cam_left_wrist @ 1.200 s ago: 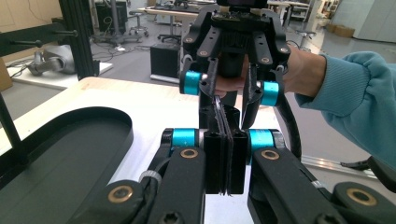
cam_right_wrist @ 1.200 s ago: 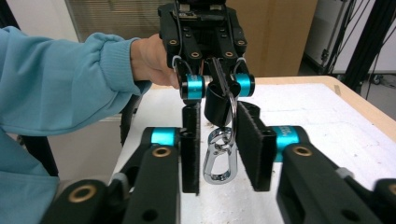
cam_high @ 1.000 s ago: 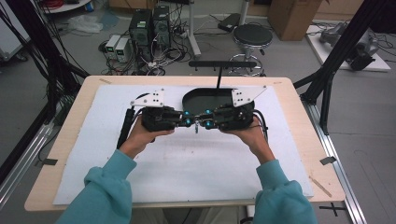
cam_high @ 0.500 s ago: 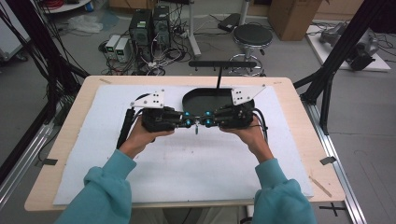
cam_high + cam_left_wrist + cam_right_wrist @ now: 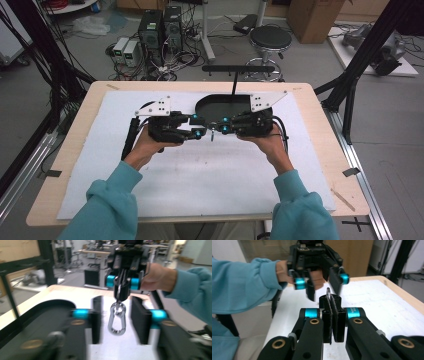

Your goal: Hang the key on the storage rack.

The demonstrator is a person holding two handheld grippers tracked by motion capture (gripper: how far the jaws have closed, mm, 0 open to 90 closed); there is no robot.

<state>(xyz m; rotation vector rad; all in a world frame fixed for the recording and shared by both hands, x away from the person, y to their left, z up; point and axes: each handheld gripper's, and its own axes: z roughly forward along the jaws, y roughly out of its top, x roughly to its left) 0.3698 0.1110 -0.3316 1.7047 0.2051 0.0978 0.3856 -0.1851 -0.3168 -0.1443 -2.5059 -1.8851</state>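
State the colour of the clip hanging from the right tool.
Silver carabiner clip, best in the left gripper view.

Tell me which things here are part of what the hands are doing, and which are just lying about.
In use:
- metal clip, hanging from the right gripper, whose fingers are shut on its strap
- left gripper, open on either side of the clip

Lying about:
- black tray at the table's far edge
- white mat
- stool on the floor behind

Silver carabiner (image 5: 116, 319), teal sleeves (image 5: 107, 207)
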